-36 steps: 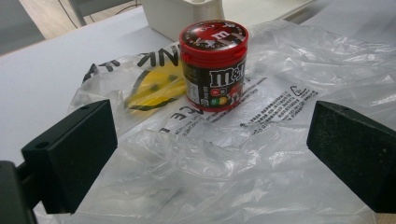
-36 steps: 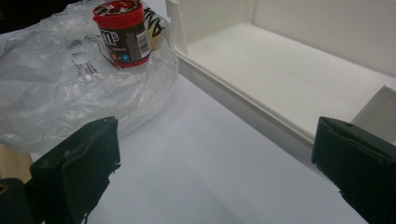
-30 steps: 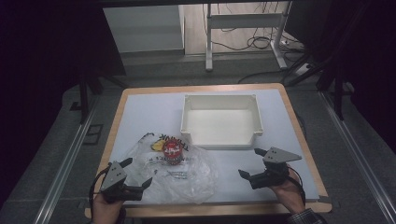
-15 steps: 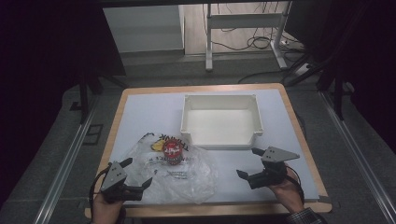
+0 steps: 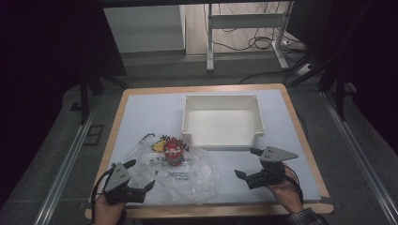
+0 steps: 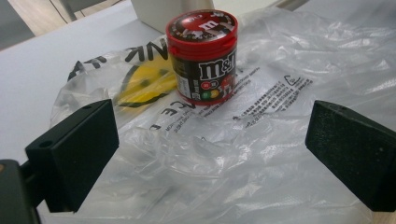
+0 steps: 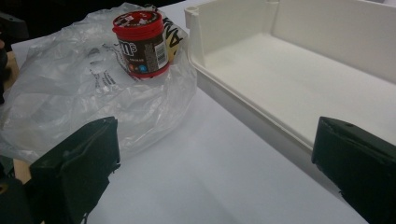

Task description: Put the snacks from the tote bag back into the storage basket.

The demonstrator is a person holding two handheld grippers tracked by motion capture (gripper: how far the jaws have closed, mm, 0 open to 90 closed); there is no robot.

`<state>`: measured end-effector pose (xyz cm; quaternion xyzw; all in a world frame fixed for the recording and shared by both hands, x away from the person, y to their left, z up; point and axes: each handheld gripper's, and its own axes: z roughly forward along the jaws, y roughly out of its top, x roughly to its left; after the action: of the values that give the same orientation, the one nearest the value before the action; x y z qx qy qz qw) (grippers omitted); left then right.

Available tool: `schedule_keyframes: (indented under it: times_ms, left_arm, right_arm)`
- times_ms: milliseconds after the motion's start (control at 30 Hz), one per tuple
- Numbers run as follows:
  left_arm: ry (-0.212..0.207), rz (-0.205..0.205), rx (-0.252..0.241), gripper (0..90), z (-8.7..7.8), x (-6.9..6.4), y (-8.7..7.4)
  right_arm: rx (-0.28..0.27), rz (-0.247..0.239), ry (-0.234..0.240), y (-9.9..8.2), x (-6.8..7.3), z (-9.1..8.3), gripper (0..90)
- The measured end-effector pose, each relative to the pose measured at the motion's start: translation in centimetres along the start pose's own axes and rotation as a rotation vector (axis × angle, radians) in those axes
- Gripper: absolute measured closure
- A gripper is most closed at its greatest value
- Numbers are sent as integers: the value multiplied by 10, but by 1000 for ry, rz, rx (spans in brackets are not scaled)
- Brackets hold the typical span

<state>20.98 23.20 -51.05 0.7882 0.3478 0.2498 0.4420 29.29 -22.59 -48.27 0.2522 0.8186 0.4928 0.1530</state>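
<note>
White bench top [image 5: 141, 117] with wooden rim: red candy tub [image 5: 173, 153] upright on clear plastic bag [image 5: 187, 176] near front edge, beside white tray [image 5: 221, 123]; left gripper [image 5: 141, 176] and right gripper [image 5: 248, 164] agape, empty.

The table [image 5: 141, 112] has a pale, white-grey top framed by a light wooden edge, and it stands on a grey floor. Toward the far middle of the top sits a white rectangular plastic bin [image 5: 222, 141], open upward and showing its bare inner floor. Just beside the bin's near-left corner lies a crumpled clear plastic bag [image 5: 187, 180] with black print and a yellow mark, spread flat over the near-left part of the top and reaching almost to the front edge. The bag touches or nearly touches the bin's corner. The near-right part of the top is plain white surface.
</note>
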Motion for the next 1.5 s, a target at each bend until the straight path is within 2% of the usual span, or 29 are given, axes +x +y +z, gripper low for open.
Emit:
schedule_keyframes:
  times_ms: [167,833,1333,1500]
  left_arm:
    - [0,16,10,26,1,-2,1]
    - [9,8,-11,24,-1,-1,1]
    - [13,-3,-46,22,-3,-2,2]
    - [16,-5,-51,21,-3,-1,2]
  right_arm:
    - [5,1,9,2,1,3,14]
    - [-28,-5,27,16,2,7,14]
    - [-13,-18,80,23,7,20,15]
    - [-13,-40,104,27,9,25,15]
